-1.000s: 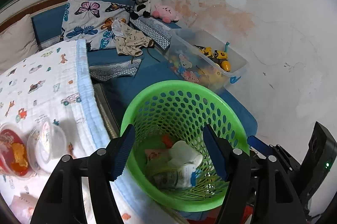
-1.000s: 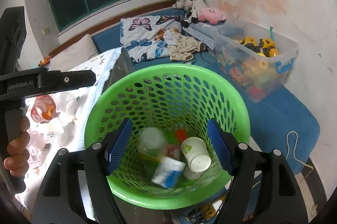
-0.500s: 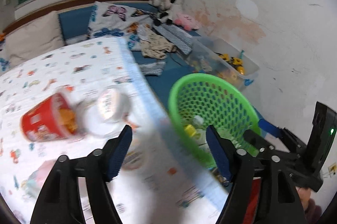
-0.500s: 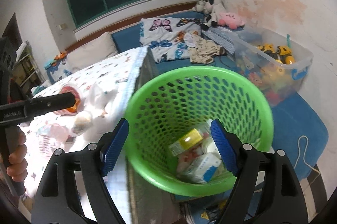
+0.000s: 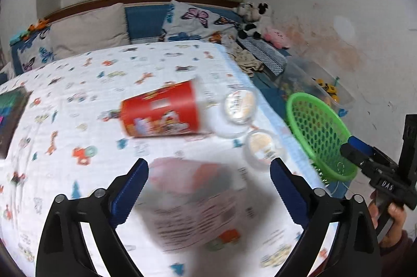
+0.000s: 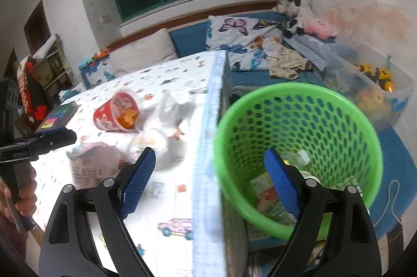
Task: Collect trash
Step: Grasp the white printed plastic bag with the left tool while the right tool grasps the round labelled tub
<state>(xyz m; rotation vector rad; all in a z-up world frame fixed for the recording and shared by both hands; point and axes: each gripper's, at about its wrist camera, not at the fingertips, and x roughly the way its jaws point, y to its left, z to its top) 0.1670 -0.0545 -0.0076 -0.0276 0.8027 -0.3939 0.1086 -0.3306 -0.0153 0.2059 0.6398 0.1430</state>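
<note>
A green mesh basket [image 6: 299,144] holding several pieces of trash stands beside the table; it also shows in the left wrist view [image 5: 315,136]. On the patterned tablecloth [image 5: 78,120] lie a red cup [image 5: 159,113] on its side, two round clear lids [image 5: 263,149], and a blurred pink-white wrapper [image 5: 192,201]. My left gripper [image 5: 208,193] is open, just above the wrapper. My right gripper [image 6: 208,183] is open and empty, straddling the table edge beside the basket. The red cup [image 6: 117,113] and wrapper [image 6: 93,167] show in the right wrist view too.
A blue couch [image 6: 192,42] with butterfly pillows and plush toys lies behind the table. A clear bin of toys [image 6: 375,84] stands by the wall right of the basket. A dark box [image 6: 57,115] sits at the table's far left.
My left gripper has swung left from over the basket to the table, now low over the wrapper. My right gripper has shifted left, from over the basket to the table edge.
</note>
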